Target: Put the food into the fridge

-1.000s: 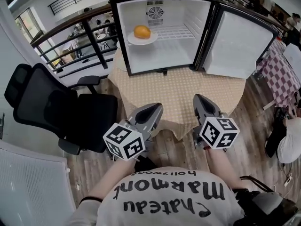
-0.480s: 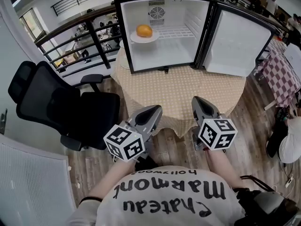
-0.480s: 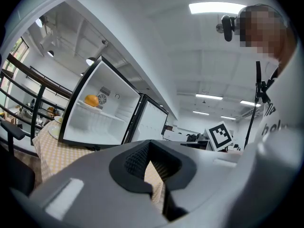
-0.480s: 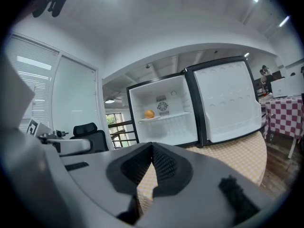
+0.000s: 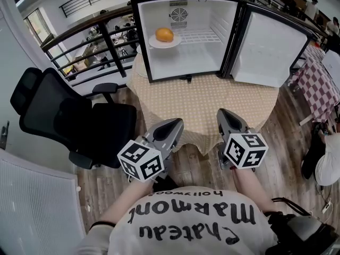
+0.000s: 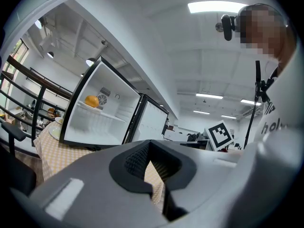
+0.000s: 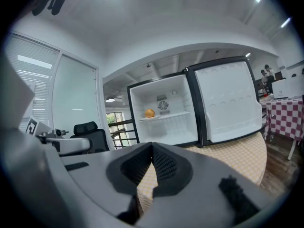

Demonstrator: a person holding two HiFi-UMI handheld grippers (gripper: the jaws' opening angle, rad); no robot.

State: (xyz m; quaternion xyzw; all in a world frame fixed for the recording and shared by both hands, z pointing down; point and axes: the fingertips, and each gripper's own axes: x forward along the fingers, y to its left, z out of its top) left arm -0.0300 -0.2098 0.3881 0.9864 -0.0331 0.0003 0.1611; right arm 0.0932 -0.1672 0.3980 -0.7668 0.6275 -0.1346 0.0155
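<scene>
Both claws, left gripper [image 5: 171, 126] and right gripper [image 5: 227, 117], are sitting closed and empty by the table's [image 5: 212, 100] near edge. A smooth round orange [image 5: 164, 34] is resting on a white plate [image 5: 159, 44] at the open fridge [image 5: 183, 62] shelf's left edge.

Round table [image 5: 212, 108] under a beige dotted cloth [image 5: 175, 97]. Fridge [image 5: 139, 36] sits on the far part, door [image 5: 271, 49] swung open to the right. Inside, wire shelf [image 5: 202, 36] carries a white plate [image 5: 159, 44] at its left end, with an orange [image 5: 164, 34] on the plate. Pale dish [image 6: 55, 132] on the cloth just left of the fridge. Wood floor [image 5: 287, 163] carries a black chair [image 5: 74, 121] left of the table.
</scene>
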